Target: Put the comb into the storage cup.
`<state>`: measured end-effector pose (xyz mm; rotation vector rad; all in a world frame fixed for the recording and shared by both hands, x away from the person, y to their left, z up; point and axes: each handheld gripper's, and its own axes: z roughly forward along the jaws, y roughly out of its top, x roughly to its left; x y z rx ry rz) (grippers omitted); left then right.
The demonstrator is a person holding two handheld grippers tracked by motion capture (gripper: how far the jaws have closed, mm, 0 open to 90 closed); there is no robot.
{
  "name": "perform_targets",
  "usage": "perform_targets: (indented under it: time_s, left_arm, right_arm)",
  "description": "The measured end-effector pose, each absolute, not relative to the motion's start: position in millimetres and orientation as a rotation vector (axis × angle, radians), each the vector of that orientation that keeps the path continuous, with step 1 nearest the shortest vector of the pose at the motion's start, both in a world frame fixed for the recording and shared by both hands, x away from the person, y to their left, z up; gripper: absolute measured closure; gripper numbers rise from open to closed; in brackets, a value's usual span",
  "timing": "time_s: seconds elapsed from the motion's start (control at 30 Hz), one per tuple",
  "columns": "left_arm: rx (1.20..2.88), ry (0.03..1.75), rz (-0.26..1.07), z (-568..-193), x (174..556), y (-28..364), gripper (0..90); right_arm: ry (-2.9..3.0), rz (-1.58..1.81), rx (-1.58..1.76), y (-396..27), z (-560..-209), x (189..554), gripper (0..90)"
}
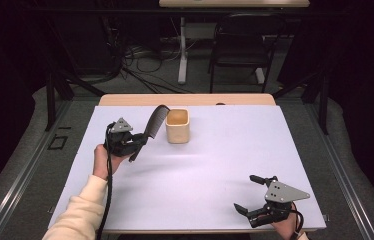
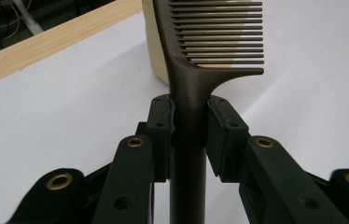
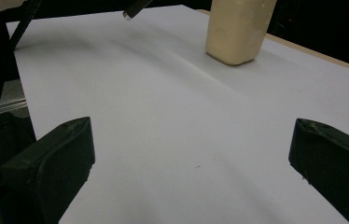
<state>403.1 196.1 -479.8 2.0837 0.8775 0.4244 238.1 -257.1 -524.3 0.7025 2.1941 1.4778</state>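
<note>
White paper covers the table point(image 1: 215, 165), and the left gripper point(image 1: 134, 144) squeezes the handle of a long dark plastic comb point(image 1: 154, 125). The comb's teeth end leans up toward the small cream square cup point(image 1: 177, 126) just beside it. The right gripper point(image 1: 253, 194) rests wide open and empty, far from the cup.

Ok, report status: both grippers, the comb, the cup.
Left gripper shut on comb handle, teeth end raised beside cup. Right gripper open, empty, near table edge. Nothing between comb and cup.
</note>
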Motion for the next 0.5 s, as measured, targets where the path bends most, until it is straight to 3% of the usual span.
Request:
perform_targets:
  time_s: [0.5]
  left_arm:
    - [2.069,0.881,0.443,-474.1,411.4,190.6,72.3]
  right_arm:
    - [2.194,1.477,0.7,-257.4,-524.2,238.3,0.0]
